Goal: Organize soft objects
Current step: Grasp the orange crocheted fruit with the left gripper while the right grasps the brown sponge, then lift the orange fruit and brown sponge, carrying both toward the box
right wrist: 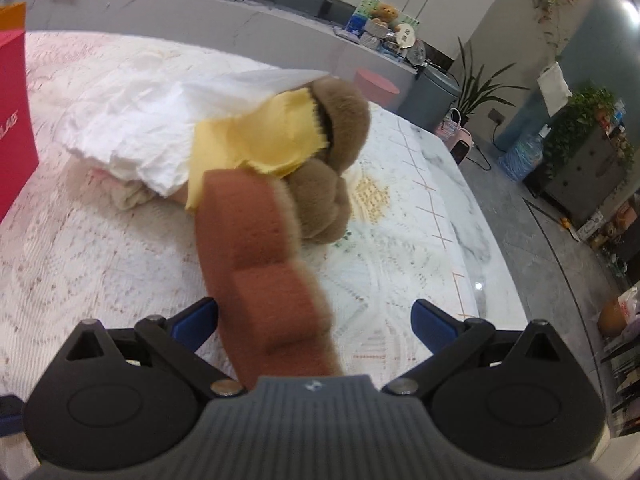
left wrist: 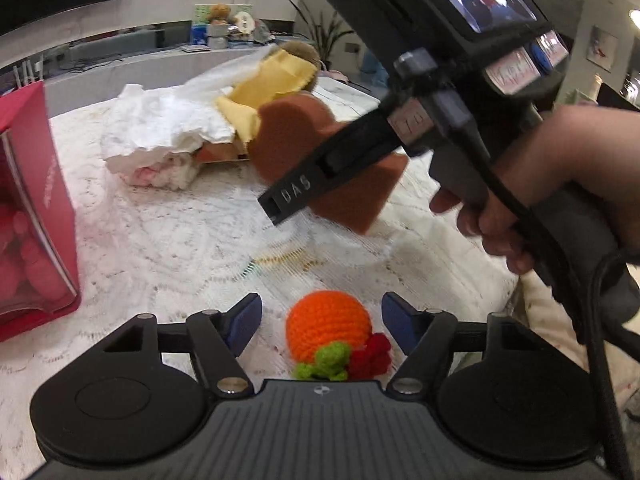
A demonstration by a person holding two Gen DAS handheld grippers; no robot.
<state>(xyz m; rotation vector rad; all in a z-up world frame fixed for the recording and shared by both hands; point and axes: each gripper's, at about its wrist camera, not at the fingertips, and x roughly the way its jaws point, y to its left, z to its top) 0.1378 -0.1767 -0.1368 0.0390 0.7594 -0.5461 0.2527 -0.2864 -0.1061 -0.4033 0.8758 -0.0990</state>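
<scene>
An orange crocheted ball [left wrist: 326,326] with green and red knitted bits lies on the lace-covered table [left wrist: 160,248]. My left gripper [left wrist: 320,304] straddles it, open, and a gap shows between each blue pad and the ball. A brown sponge block [right wrist: 260,264] stands between the wide jaws of my right gripper [right wrist: 314,306]. The block lies against the left pad and well apart from the right one. In the left wrist view this sponge [left wrist: 292,136] is low over the table, with one right finger [left wrist: 292,196] across its front and a hand on the handle.
A pile sits at the table's middle: white crumpled cloth [right wrist: 140,120], a yellow cloth [right wrist: 260,136] and a brown plush toy [right wrist: 336,128]. A red box [left wrist: 36,208] stands at the left. The table's edge [right wrist: 464,248] drops to the floor on the right.
</scene>
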